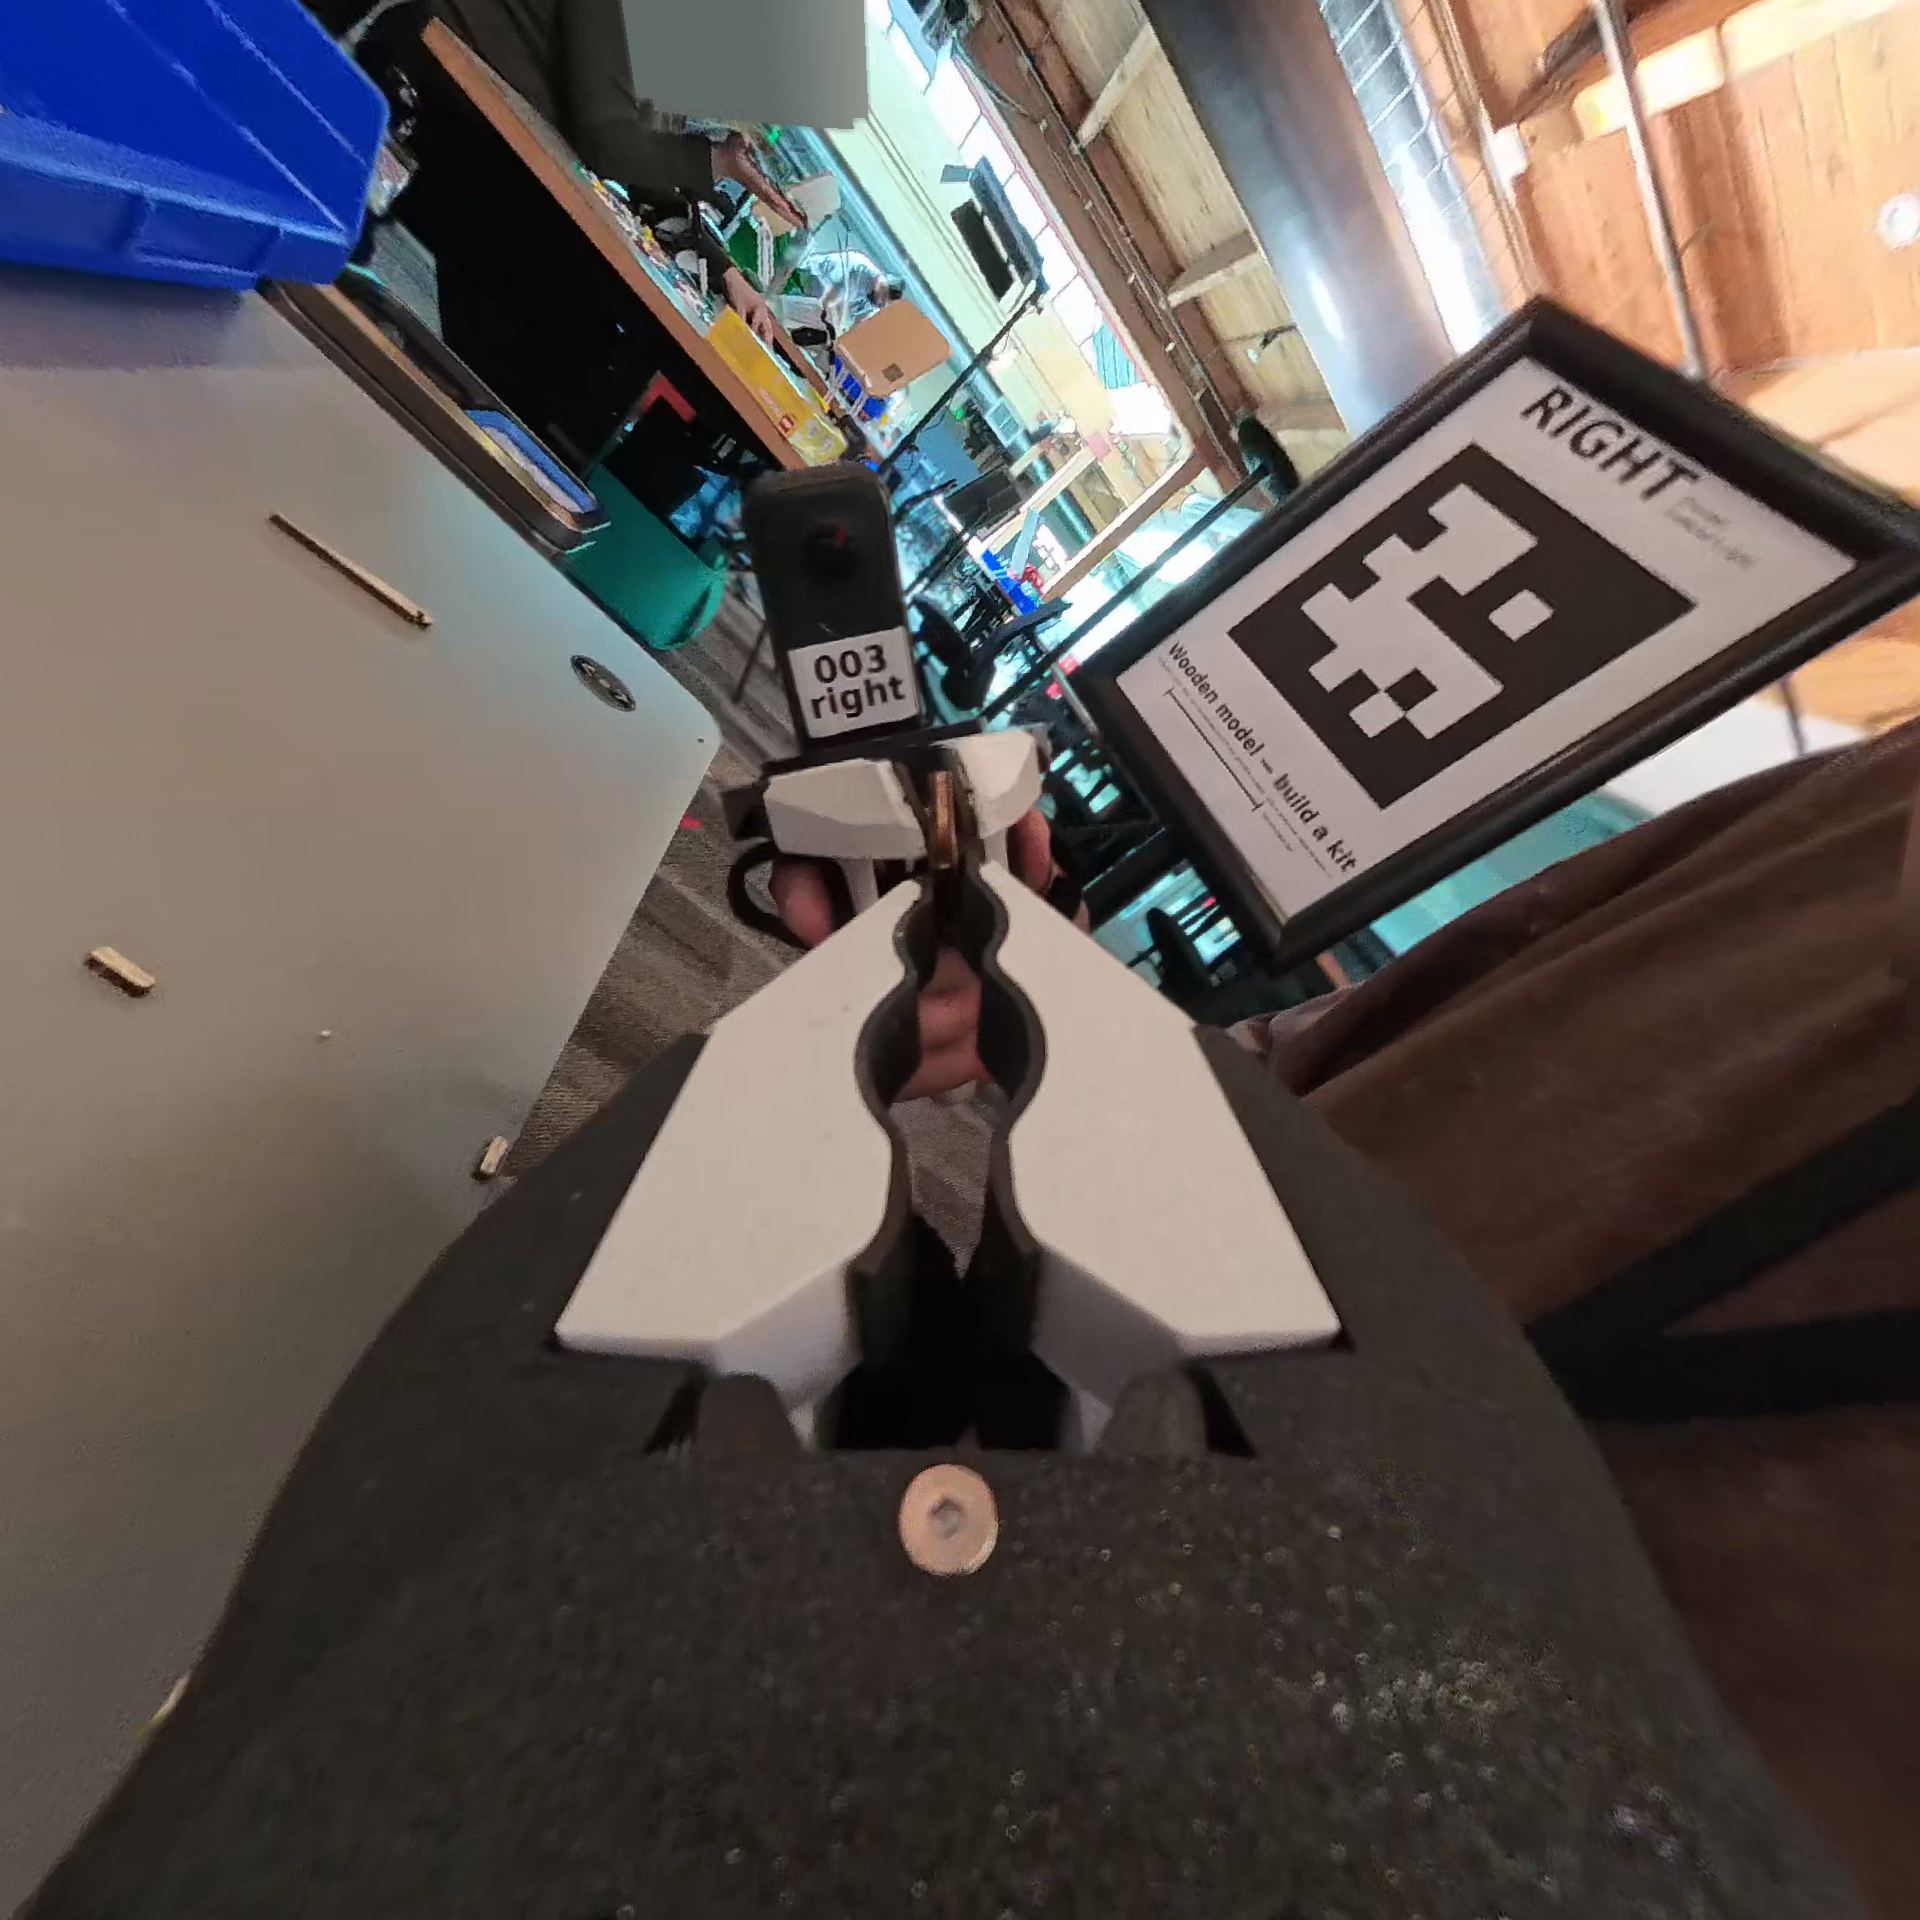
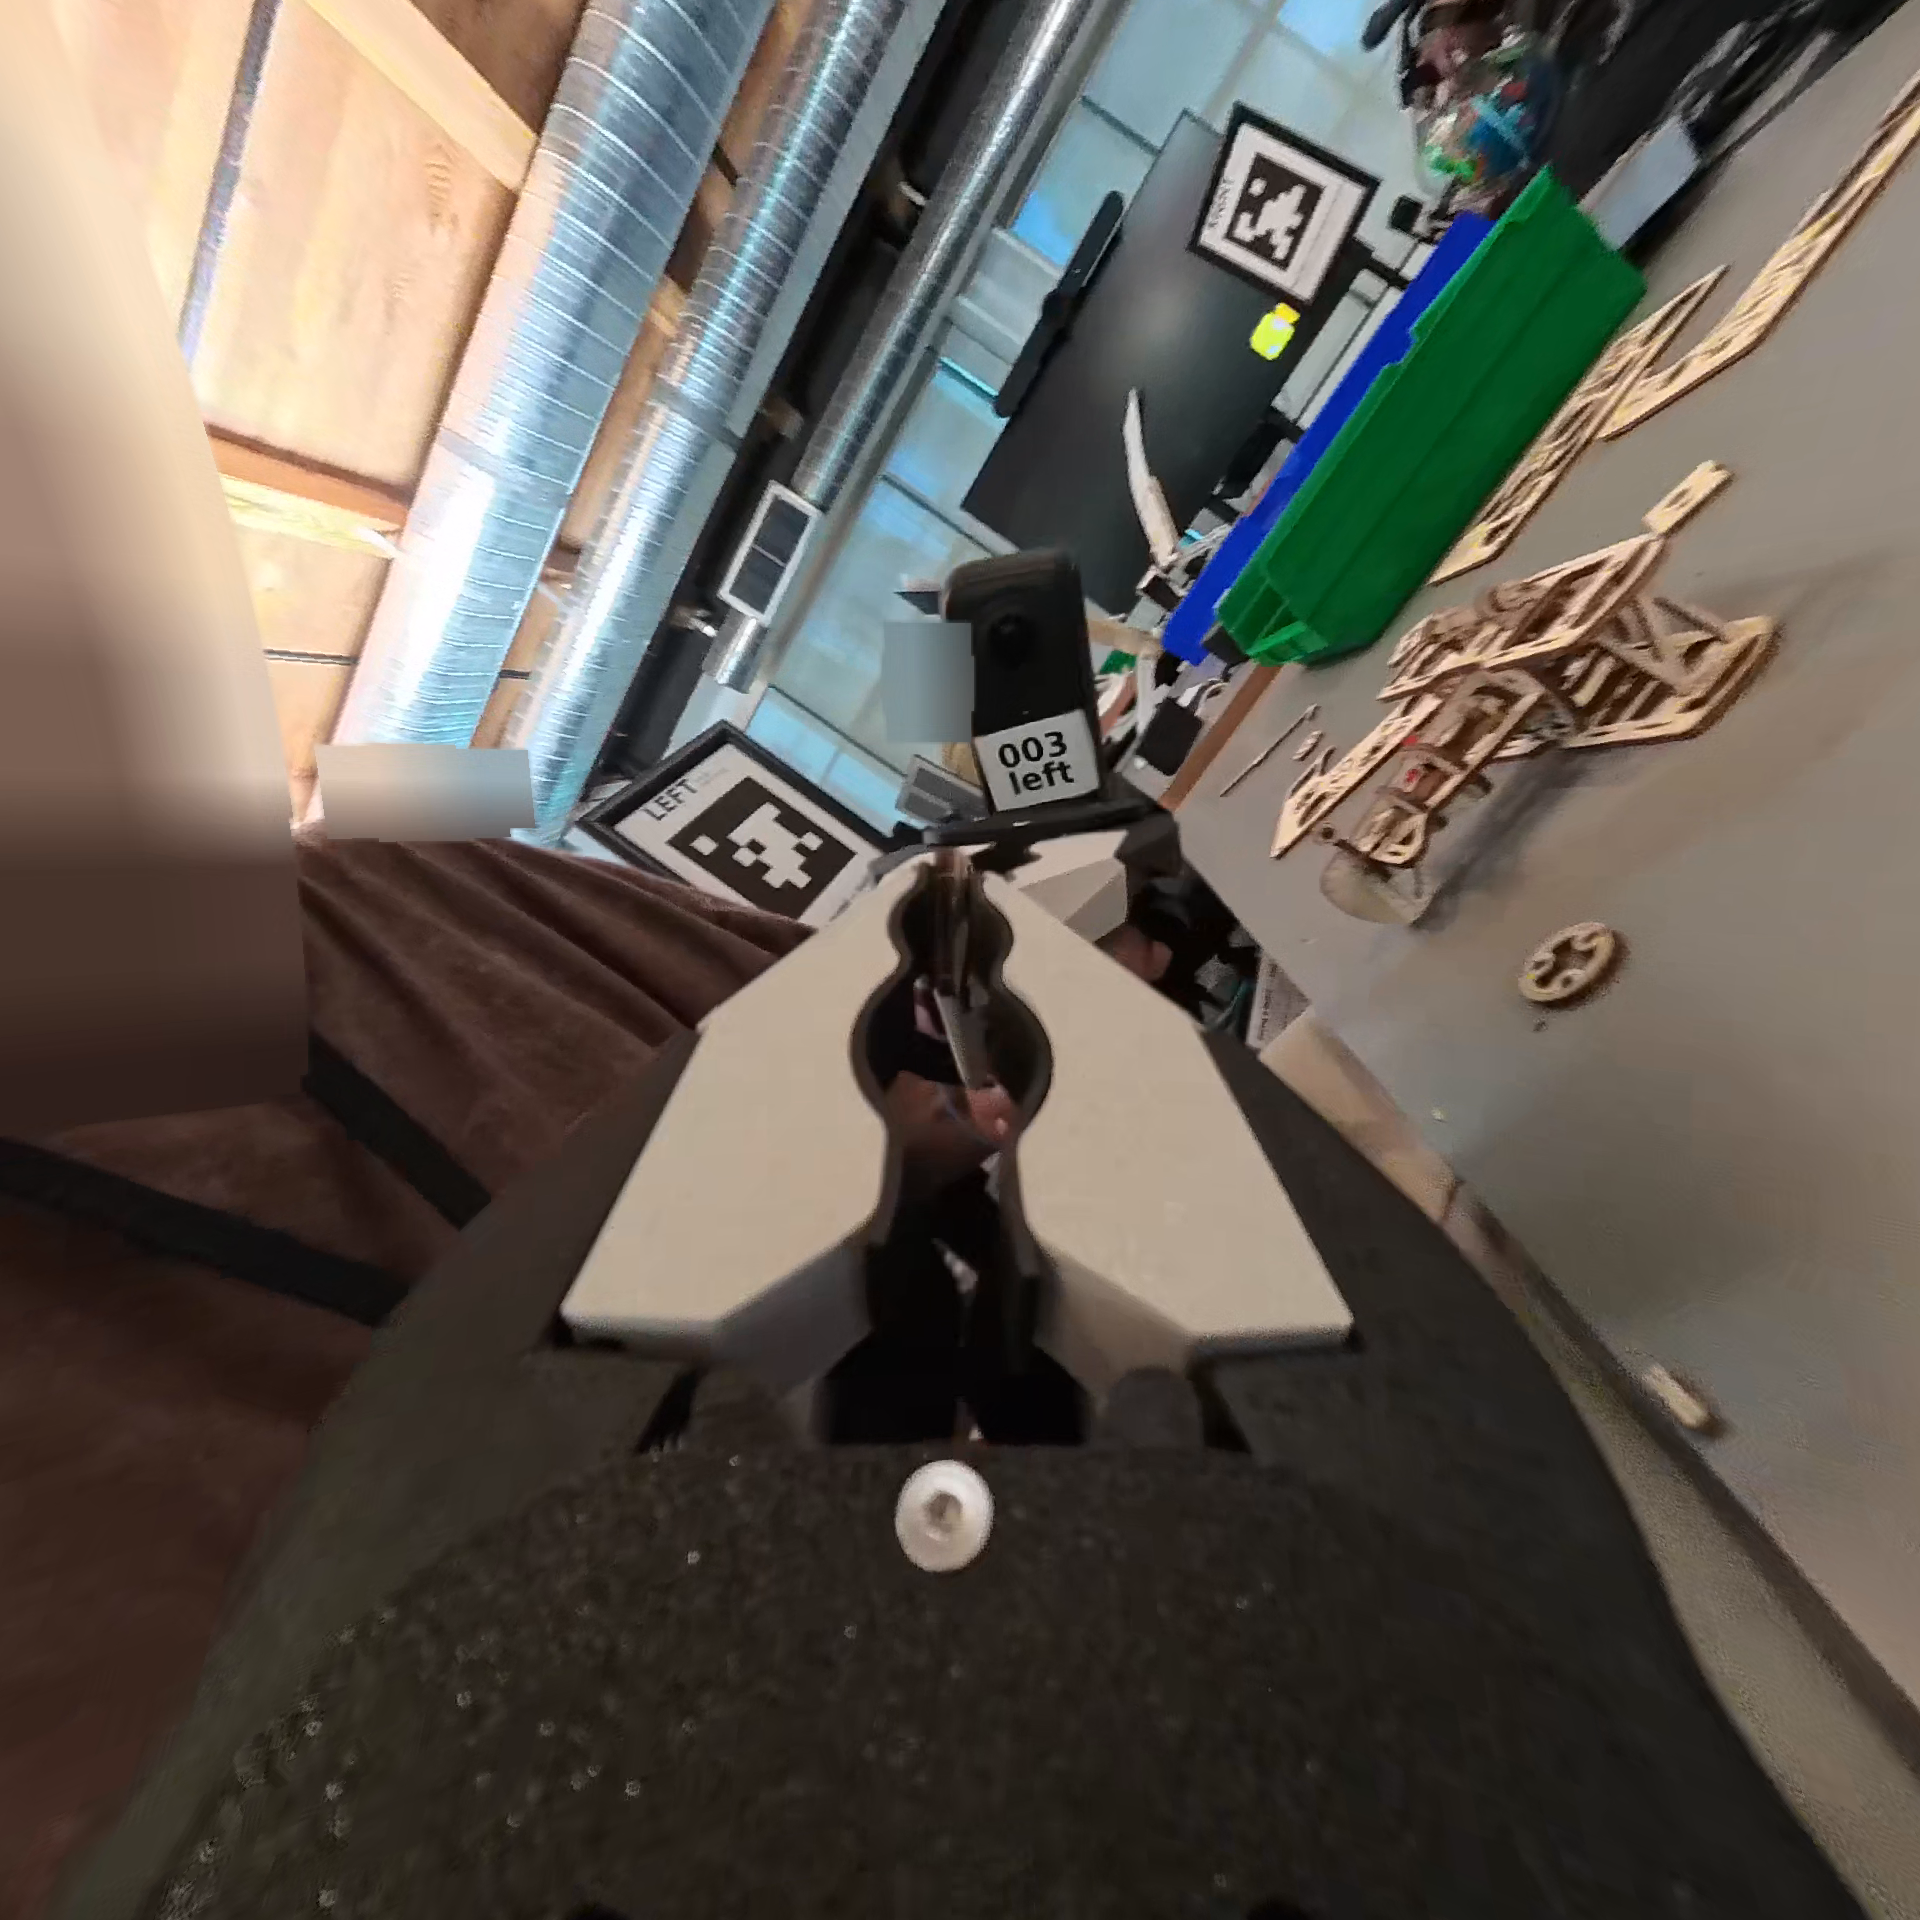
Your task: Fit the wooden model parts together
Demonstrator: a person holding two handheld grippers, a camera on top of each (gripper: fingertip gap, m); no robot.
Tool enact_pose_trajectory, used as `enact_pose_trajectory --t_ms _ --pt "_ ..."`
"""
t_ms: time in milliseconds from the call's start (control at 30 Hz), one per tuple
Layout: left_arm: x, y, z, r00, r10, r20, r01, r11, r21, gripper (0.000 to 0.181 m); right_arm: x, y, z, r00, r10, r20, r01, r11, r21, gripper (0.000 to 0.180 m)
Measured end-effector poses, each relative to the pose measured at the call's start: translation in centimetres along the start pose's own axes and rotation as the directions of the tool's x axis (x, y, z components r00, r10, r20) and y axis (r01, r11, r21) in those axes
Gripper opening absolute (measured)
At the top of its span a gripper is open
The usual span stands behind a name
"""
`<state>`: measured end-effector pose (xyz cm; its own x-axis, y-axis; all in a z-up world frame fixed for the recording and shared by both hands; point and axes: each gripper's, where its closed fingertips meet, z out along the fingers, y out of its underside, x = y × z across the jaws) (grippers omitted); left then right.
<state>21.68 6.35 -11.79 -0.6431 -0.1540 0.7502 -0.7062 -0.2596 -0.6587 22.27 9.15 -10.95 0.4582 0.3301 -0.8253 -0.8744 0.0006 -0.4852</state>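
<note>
Both grippers are held in the air beside the grey table (image 1: pixel 260 831) and meet tip to tip. My left gripper (image 1: pixel 943 902) has its jaws together on a thin wooden part (image 1: pixel 941 831) seen edge-on. The right gripper (image 1: pixel 914 821) faces it, touching the same spot. In the right wrist view my right gripper (image 2: pixel 951 878) is shut on a thin wooden strip (image 2: pixel 961 1023) that runs back through the gap between its fingers. The left gripper (image 2: pixel 1081 883) is just beyond it. I cannot tell whether they hold one part or two. A partly built wooden model (image 2: pixel 1507 707) lies on the table.
A wooden gear (image 2: pixel 1569 961) and cut-out wooden sheets (image 2: pixel 1662 343) lie near the model, beside a green bin (image 2: pixel 1434 457). Small wooden bits (image 1: pixel 348 571) lie on the table near a blue bin (image 1: pixel 177 135). A framed marker sign (image 1: pixel 1496 623) and brown cloth (image 1: pixel 1662 1039) are close. My two grippers' fingertips are within a few centimetres of each other. Left tips and right tips are each some 25 cm from the partly built wooden model (image 2: pixel 1507 707).
</note>
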Motion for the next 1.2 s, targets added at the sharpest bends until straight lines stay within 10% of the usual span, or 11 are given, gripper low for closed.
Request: enact_pose_trajectory --t_ms 333,567,667,1200 --pt "3.4 2.1 -3.3 0.958 0.285 0.012 -0.28 0.949 -0.147 0.001 -2.8 3.8 2.6 0.981 -0.171 0.088 0.186 0.961 -0.204 0.004" --pt "6.9 5.7 -5.5 0.583 0.811 -0.055 -0.786 0.545 -0.291 0.001 -6.0 9.1 3.7 0.601 -0.765 0.231 0.788 0.52 -0.33 0.002" --pt "7.5 7.6 -6.7 0.522 0.846 -0.106 -0.828 0.473 -0.299 0.001 -6.3 11.5 4.2 0.625 -0.722 0.296 0.767 0.5 -0.401 0.006" --pt "7.6 7.7 -8.5 0.707 0.682 -0.185 -0.705 0.665 -0.244 0.001 -5.9 11.3 5.7 0.718 -0.613 0.331 0.696 0.621 -0.36 0.003"
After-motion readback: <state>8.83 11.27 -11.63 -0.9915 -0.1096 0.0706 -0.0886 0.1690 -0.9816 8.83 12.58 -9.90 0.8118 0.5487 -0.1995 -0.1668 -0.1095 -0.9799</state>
